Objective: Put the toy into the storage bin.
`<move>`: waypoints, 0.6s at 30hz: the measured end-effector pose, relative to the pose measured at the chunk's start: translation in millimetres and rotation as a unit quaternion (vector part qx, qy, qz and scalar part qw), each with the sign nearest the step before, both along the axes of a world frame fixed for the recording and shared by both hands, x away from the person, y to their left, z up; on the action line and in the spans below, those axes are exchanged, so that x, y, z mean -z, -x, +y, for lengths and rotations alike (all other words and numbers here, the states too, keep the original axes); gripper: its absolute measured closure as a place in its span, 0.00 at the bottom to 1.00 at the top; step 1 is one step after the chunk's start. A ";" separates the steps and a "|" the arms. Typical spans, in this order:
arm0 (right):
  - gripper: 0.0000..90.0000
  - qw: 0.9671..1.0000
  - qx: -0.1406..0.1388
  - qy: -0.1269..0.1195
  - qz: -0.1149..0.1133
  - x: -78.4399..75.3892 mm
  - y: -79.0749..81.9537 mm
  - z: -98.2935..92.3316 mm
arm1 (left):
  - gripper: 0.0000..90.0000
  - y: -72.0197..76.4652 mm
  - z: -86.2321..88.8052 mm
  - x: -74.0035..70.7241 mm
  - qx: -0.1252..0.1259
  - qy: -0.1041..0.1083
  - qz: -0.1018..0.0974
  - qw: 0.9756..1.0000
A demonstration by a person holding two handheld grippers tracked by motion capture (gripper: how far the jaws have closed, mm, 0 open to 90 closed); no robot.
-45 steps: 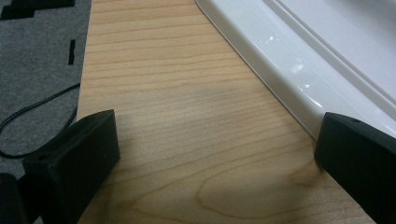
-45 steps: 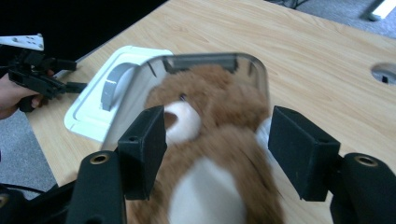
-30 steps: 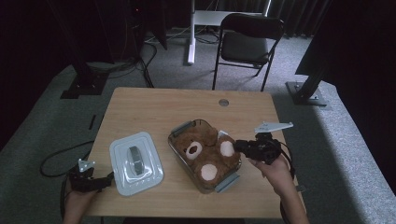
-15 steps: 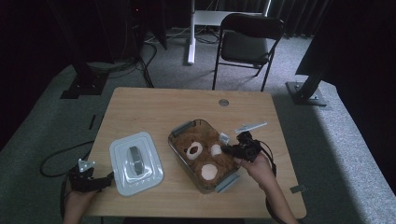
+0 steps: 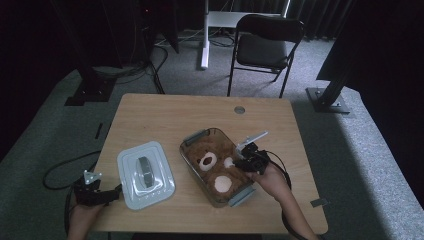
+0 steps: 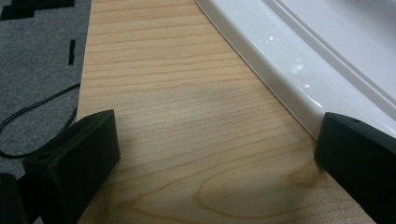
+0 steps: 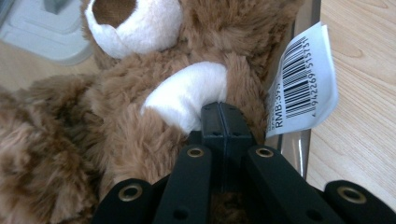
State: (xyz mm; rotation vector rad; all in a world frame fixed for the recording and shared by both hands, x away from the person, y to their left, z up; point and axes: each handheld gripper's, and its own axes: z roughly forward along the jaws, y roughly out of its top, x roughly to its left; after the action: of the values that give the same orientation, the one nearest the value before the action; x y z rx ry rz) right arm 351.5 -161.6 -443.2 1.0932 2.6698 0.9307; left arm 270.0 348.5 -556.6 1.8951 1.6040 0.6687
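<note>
Slippage is our worry: the right gripper (image 7: pixel 219 112) has its jaws pressed together on what looks like no more than a pinch of fur beside the white paw of the plush bear (image 5: pixel 216 167), so on a lift we could lose the toy or snag its paper tag (image 7: pixel 303 79). The bear lies in the glass container (image 5: pixel 192 138) at mid-table, its lid (image 5: pixel 145 175) just beside. Our left gripper (image 5: pixel 95 192) rests spread apart, empty, near the lid's edge.
</note>
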 end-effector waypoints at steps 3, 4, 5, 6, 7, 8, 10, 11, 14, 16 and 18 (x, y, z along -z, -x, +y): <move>1.00 0.999 0.007 -0.032 -0.001 -1.7 2.0 -5.7 | 0.01 0.0 0.0 0.1 0.000 0.001 0.000 1.000; 1.00 0.999 0.011 -0.050 -0.006 -4.3 3.2 -9.7 | 0.01 0.0 0.1 0.0 0.000 0.000 0.000 1.000; 1.00 0.997 0.016 -0.069 -0.007 -7.6 4.5 -13.9 | 0.01 0.0 0.0 0.1 0.000 0.001 0.000 1.000; 0.99 0.996 0.019 -0.082 -0.008 -11.1 6.2 -17.5 | 0.01 0.0 0.0 0.1 0.000 0.001 -0.001 1.000; 0.99 0.995 0.022 -0.095 -0.012 -15.3 8.6 -21.2 | 0.01 0.0 0.0 0.0 0.000 0.000 -0.001 1.000; 0.99 0.994 0.026 -0.105 -0.017 -19.9 11.6 -24.5 | 0.01 0.0 0.0 0.1 0.000 0.000 -0.001 1.000; 0.98 0.993 0.027 -0.112 -0.024 -24.7 15.0 -27.4 | 0.01 0.0 0.0 0.1 0.000 0.001 -0.001 1.000; 0.98 0.991 0.031 -0.122 -0.033 -30.3 19.3 -30.1 | 0.01 -0.1 0.0 0.1 0.000 0.001 -0.001 1.000; 0.97 0.986 0.013 -0.160 -0.054 -50.0 39.8 -32.1 | 0.01 0.0 0.0 0.0 0.000 0.000 0.000 1.000; 0.98 0.984 0.006 -0.168 -0.055 -52.9 44.1 -31.0 | 0.01 0.0 0.0 0.0 0.000 0.001 0.000 1.000; 0.98 0.982 -0.029 -0.178 -0.058 -58.5 62.2 -21.3 | 0.01 0.1 -0.1 0.0 0.000 0.001 0.000 1.000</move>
State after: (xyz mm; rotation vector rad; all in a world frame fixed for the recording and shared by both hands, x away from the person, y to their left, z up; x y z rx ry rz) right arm 289.3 -182.9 -384.7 0.9846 2.5123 1.4779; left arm 269.9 348.4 -556.6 1.8939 1.6037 0.6680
